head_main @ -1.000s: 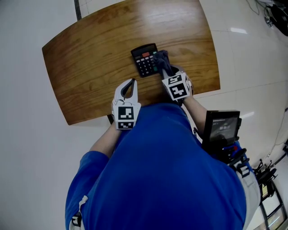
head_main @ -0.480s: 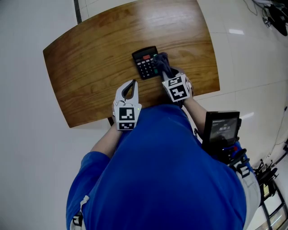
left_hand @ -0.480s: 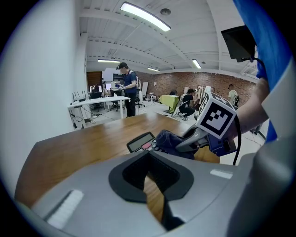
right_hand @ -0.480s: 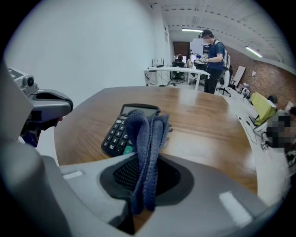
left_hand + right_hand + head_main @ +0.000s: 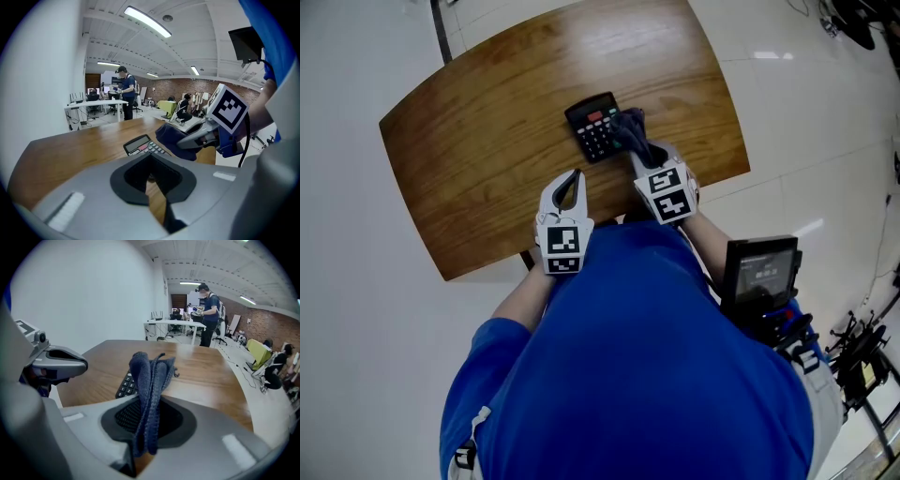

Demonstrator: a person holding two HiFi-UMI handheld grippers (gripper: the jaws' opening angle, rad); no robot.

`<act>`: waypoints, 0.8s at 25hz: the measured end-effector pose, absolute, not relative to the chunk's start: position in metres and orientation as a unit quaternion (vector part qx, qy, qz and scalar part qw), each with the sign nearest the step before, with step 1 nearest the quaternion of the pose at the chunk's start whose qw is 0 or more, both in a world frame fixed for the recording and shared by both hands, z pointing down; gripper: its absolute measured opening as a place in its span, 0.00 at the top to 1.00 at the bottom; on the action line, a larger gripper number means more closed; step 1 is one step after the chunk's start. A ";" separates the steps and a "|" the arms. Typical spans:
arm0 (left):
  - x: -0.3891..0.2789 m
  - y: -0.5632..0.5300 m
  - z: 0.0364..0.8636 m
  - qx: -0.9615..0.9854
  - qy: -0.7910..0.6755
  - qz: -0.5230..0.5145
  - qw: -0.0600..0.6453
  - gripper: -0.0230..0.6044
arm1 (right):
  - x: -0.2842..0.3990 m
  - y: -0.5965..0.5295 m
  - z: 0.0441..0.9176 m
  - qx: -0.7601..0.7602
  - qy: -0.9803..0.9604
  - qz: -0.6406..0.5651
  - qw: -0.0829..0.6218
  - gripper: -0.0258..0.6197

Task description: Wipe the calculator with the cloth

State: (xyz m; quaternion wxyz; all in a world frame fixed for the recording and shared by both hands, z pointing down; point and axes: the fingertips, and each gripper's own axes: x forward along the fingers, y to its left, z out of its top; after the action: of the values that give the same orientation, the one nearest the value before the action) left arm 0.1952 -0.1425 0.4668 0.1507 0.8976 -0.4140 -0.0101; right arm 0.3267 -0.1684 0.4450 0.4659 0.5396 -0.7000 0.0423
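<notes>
The right gripper (image 5: pixel 637 148) was clenched on a dark blue knitted cloth (image 5: pixel 628 124), which stood bunched up out of its jaws in the right gripper view. From the head view, the free end of the cloth lay against the right edge of the black calculator (image 5: pixel 591 127), over the keys on that side. The calculator lay flat on the wooden table (image 5: pixel 478 131), right of the middle and a little back from the near edge. Its display and a red key sat at the far end, and its keypad (image 5: pixel 124 386) pointed toward the person.

The left gripper (image 5: pixel 573 178) hovered over the near part of the table, left of the calculator and apart from it. Its jaws were drawn together with nothing between them, only bare wood showing past them. The person wore a blue top (image 5: pixel 637 366). Across the room, another person (image 5: pixel 126 93) stood at a white desk (image 5: pixel 96 105) under long ceiling lights (image 5: pixel 147 21), with a brick wall (image 5: pixel 187 89) behind.
</notes>
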 end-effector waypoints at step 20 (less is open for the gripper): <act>0.110 -0.161 0.456 0.857 -0.493 -0.016 0.149 0.95 | 0.222 -0.171 0.411 0.485 -0.777 -0.002 0.402 0.85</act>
State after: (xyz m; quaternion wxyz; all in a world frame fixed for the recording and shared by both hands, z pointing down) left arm 0.1100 -0.1611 0.4557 0.1493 0.8570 -0.4929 -0.0156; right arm 0.2219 -0.1710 0.4109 0.4015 0.4854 -0.7767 -0.0018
